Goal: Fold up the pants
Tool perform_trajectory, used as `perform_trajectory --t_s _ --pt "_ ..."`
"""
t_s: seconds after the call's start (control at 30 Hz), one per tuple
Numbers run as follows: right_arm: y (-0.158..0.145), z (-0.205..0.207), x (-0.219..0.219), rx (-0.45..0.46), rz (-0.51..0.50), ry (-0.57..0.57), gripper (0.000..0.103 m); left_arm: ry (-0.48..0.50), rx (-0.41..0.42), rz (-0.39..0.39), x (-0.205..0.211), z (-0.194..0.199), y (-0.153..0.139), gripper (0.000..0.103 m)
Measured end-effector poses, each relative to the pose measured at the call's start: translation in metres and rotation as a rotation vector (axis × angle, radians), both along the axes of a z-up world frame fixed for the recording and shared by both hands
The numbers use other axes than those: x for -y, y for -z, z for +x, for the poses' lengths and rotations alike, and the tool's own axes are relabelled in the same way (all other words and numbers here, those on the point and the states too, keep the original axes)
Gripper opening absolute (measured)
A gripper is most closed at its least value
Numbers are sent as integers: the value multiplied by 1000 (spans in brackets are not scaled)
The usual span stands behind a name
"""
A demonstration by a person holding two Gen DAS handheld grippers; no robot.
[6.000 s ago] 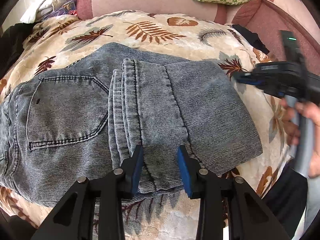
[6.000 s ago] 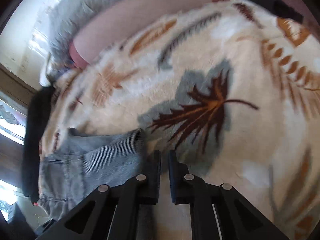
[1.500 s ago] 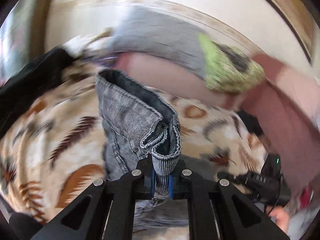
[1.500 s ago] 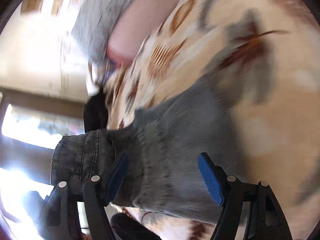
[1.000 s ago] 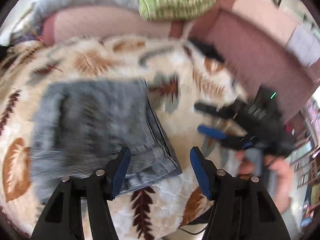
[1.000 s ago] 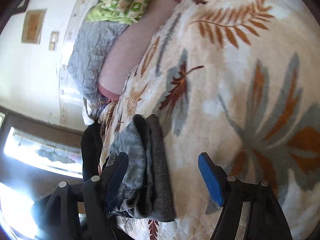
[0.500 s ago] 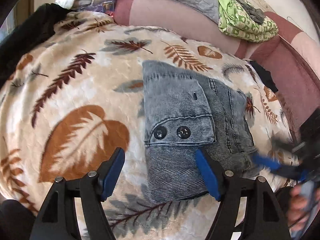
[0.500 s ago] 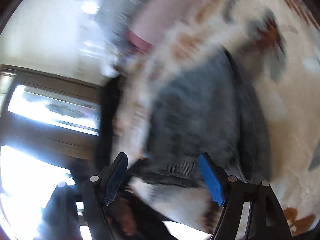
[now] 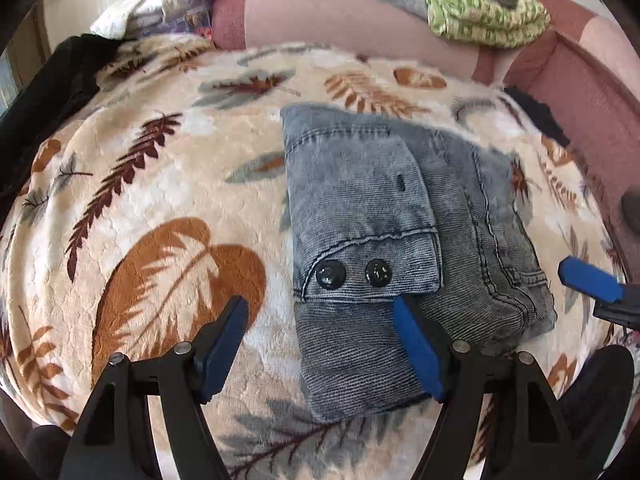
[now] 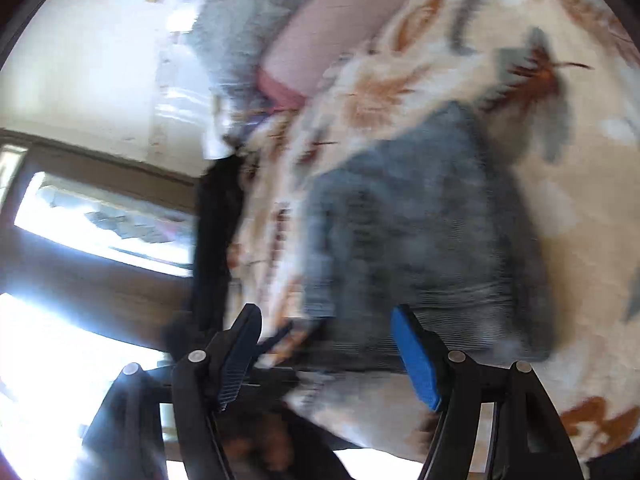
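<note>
Grey denim pants [image 9: 392, 240] lie folded into a compact rectangle on the leaf-patterned blanket [image 9: 160, 208], a pocket flap with two black buttons on top. My left gripper [image 9: 324, 344] is open and empty, hovering above the pants' near left edge. My right gripper [image 10: 326, 354] is open and empty; its view is blurred and shows the folded pants [image 10: 420, 240] below it. One blue pad of the right gripper [image 9: 590, 280] shows at the right edge of the left wrist view, beside the pants.
A pink sofa back [image 9: 340, 16] runs behind the blanket, with a green patterned cloth [image 9: 480, 4] and a grey quilt on it. A black garment [image 9: 52, 80] lies at the far left. A bright window [image 10: 100, 224] fills the right wrist view's left side.
Both grippers let go of the pants and now hang open. The pants went from held up to lying folded on the blanket. The right gripper keeps swinging; its view is blurred.
</note>
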State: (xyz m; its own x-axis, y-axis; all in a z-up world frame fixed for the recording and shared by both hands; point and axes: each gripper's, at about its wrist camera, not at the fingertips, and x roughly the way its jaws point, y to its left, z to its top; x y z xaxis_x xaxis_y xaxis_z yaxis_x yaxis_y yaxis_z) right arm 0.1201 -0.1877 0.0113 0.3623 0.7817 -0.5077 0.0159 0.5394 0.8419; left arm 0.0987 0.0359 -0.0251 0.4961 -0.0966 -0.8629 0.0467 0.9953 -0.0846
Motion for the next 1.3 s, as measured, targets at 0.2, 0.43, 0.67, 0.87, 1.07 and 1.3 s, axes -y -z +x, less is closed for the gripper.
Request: perform_trajectory --t_s 0.2,0.43,0.67,0.87,1.07,1.3 --pt "64 -4 9 -154 -78 61 69 26 -1 10 4 -1 -1 76" --pt "25 16 6 -108 -118 11 71 28 40 -54 -4 -5 -21 76" --pt "-7 100 -9 -8 -72 -18 73 30 -20 -20 3 1 -1 76" --pt "77 116 16 -199 -210 87 67 38 -25 -30 3 2 0 77" --pt "46 108 1 -158 -387 -7 68 -38 49 -274 -35 -5 -19 76" --pt "-30 136 -80 70 -568 -242 69 -139 -44 -455 -75 -4 10 76"
